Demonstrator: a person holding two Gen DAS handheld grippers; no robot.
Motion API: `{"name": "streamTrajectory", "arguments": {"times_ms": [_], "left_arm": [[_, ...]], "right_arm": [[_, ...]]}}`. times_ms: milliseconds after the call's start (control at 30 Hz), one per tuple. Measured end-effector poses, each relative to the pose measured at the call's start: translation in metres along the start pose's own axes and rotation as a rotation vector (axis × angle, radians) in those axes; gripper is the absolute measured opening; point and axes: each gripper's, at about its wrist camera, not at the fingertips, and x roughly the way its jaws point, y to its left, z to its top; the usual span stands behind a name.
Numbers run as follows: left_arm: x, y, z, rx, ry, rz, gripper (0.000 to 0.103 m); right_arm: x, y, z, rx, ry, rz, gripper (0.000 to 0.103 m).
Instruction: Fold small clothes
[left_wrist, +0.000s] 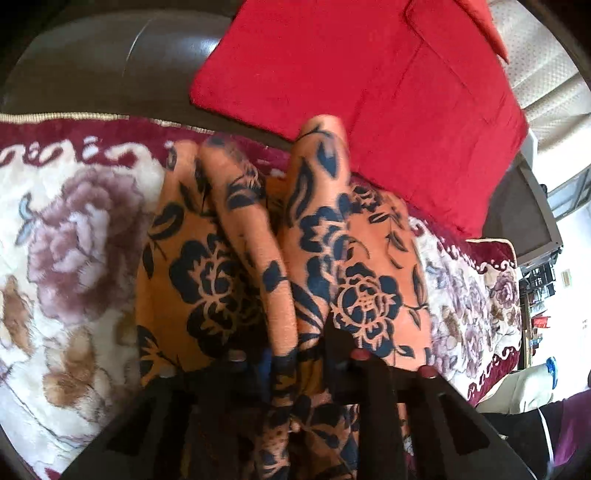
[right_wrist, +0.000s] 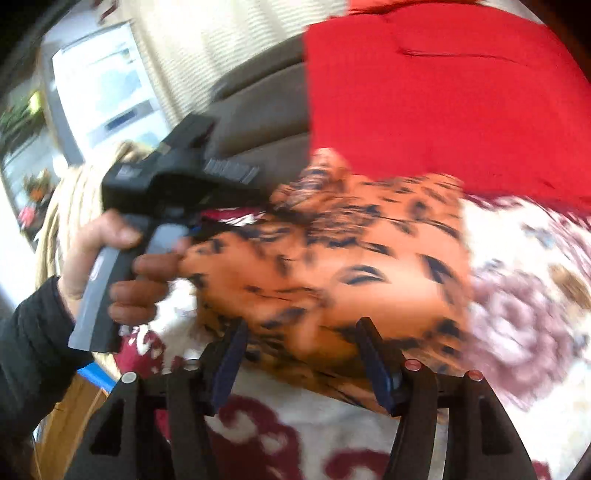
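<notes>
An orange garment with a dark blue flower print (left_wrist: 258, 266) lies bunched in folds on a floral blanket (left_wrist: 66, 258). My left gripper (left_wrist: 295, 354) is shut on the garment, with cloth bunched between its black fingers. In the right wrist view the same garment (right_wrist: 332, 266) is blurred by motion. My right gripper (right_wrist: 303, 343) is open, its blue-padded fingers (right_wrist: 231, 354) spread on either side of the garment's near edge and holding nothing. The left gripper body (right_wrist: 177, 177) and the hand holding it show at the left of that view.
A red cushion (left_wrist: 369, 88) lies beyond the garment on a brown leather sofa (left_wrist: 110, 62); it also shows in the right wrist view (right_wrist: 443, 103). The floral blanket (right_wrist: 517, 314) covers the seat. A window (right_wrist: 103, 85) is at far left.
</notes>
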Motion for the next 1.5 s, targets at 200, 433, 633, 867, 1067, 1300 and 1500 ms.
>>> {"name": "streamTrajectory", "arguments": {"times_ms": [200, 433, 633, 867, 1067, 1300, 1500], "left_arm": [[-0.046, 0.014, -0.009, 0.024, -0.157, -0.097, 0.018], [-0.001, 0.097, -0.019, -0.211, -0.052, -0.183, 0.040], [-0.037, 0.073, -0.022, -0.127, -0.131, -0.086, 0.040], [-0.046, 0.027, -0.026, 0.034, -0.197, 0.266, 0.035], [-0.039, -0.043, -0.012, 0.220, -0.263, 0.207, 0.039], [0.025, 0.010, -0.007, 0.028, -0.163, 0.338, 0.045], [0.022, 0.005, -0.016, 0.054, -0.182, 0.341, 0.046]], "right_arm": [[-0.025, -0.043, 0.005, 0.149, -0.017, -0.014, 0.065], [-0.017, -0.058, 0.016, 0.213, 0.025, 0.034, 0.072], [0.006, -0.075, 0.014, 0.261, 0.053, 0.054, 0.073], [0.015, -0.081, 0.015, 0.359, 0.078, 0.159, 0.073], [0.029, -0.111, 0.016, 0.517, 0.102, 0.221, 0.073], [0.073, -0.146, 0.027, 0.693, 0.168, 0.299, 0.073], [0.104, -0.147, 0.053, 0.678, 0.202, 0.295, 0.073]]}}
